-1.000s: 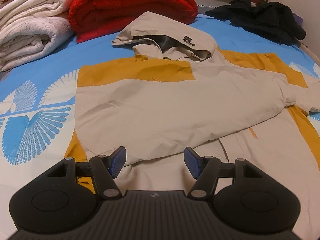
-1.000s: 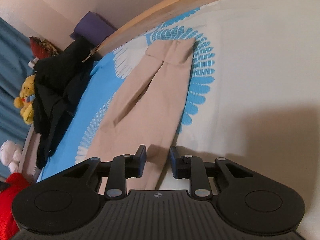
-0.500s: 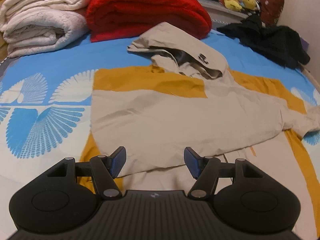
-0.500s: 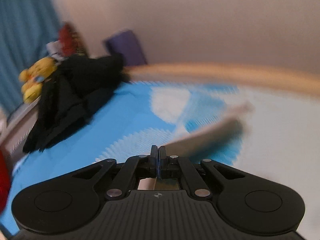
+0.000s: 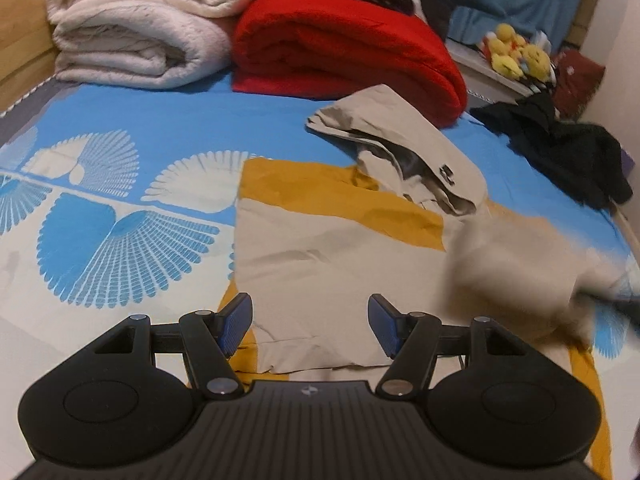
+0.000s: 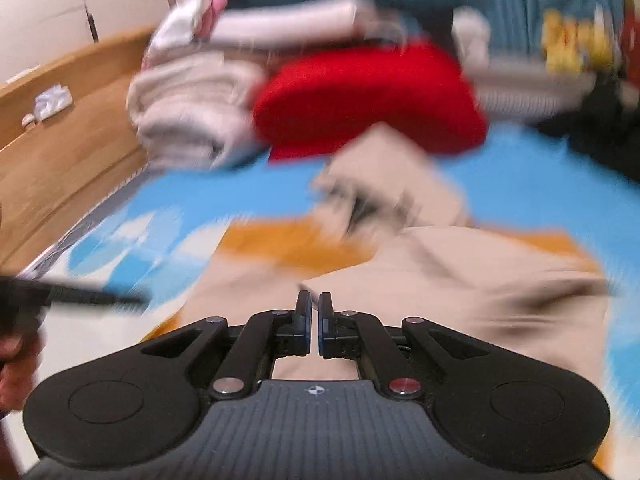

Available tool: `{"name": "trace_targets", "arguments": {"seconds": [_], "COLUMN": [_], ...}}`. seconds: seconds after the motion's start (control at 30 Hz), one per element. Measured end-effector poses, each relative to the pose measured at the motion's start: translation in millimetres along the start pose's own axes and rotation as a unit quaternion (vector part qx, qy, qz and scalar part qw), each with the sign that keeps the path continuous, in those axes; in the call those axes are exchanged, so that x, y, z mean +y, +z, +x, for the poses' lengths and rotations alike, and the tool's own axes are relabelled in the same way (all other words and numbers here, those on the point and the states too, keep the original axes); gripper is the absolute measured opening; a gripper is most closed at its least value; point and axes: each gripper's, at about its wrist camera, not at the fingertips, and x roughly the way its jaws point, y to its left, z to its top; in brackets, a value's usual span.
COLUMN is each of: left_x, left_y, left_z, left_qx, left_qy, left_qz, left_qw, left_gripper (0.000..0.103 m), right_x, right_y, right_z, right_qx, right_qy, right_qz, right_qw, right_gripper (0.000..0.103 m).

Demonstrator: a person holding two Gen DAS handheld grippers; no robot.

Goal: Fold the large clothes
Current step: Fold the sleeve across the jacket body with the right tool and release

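Observation:
A beige and mustard hooded jacket (image 5: 340, 248) lies spread on the bed, hood (image 5: 400, 152) toward the far side. Its left sleeve is folded over the body. Its right sleeve (image 5: 516, 264) is a blurred beige mass in motion at the right. My left gripper (image 5: 310, 320) is open and empty above the jacket's near hem. My right gripper (image 6: 314, 320) has its jaws nearly closed with a narrow gap; beige jacket cloth (image 6: 460, 280) lies in front of it. The view is blurred, so I cannot tell whether it pinches the sleeve.
A blue and white patterned bedsheet (image 5: 120, 208) covers the bed. Folded white blankets (image 5: 136, 36) and a red blanket (image 5: 344, 48) are stacked at the far side. Black clothing (image 5: 568, 152) lies at the far right, yellow plush toys (image 5: 516, 54) behind. A wooden bed frame (image 6: 60, 152) runs on the left.
My right gripper shut on the sleeve end, then swung left over the jacket, carrying the sleeve inward. My left gripper stayed open and drifted left along the hem.

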Motion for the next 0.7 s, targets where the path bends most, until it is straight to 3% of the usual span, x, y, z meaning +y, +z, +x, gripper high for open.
{"name": "trace_targets", "arguments": {"seconds": [0.07,0.17,0.37,0.5,0.63,0.7], "left_x": [2.5,1.5,-17.9,-53.7,-102.6,-124.8], "left_y": [-0.5,-2.0,-15.3,-37.1,-64.8,-76.9], "left_z": [-0.6,-0.3,9.4,24.1,38.7,43.8], "left_qx": [0.002,0.004,0.014,0.036,0.057,0.056], "left_qy": [-0.002,-0.004,-0.017,-0.073,-0.137,-0.147], "left_qz": [-0.006,-0.002,0.025,0.065,0.124,0.152], "left_qw": [1.0000,1.0000,0.9994,0.9946,0.9811,0.9759], "left_gripper": [0.069,0.069,0.068,0.066,0.067,0.084], "right_x": [7.3,3.4,-44.9,-67.8,-79.9,-89.7], "right_y": [-19.2,-38.7,-70.6,-79.9,-77.3,-78.8], "right_z": [-7.6,-36.7,-53.4,-32.0,-25.2,-26.0], "right_qx": [0.019,0.005,-0.026,0.008,0.002,-0.001], "right_qy": [-0.018,-0.052,-0.112,-0.136,-0.155,-0.162], "right_qz": [0.030,0.089,0.220,0.254,0.253,0.270], "right_qw": [0.999,0.995,0.969,0.958,0.955,0.949], "right_gripper": [0.008,0.027,0.031,0.031,0.031,0.031]}}
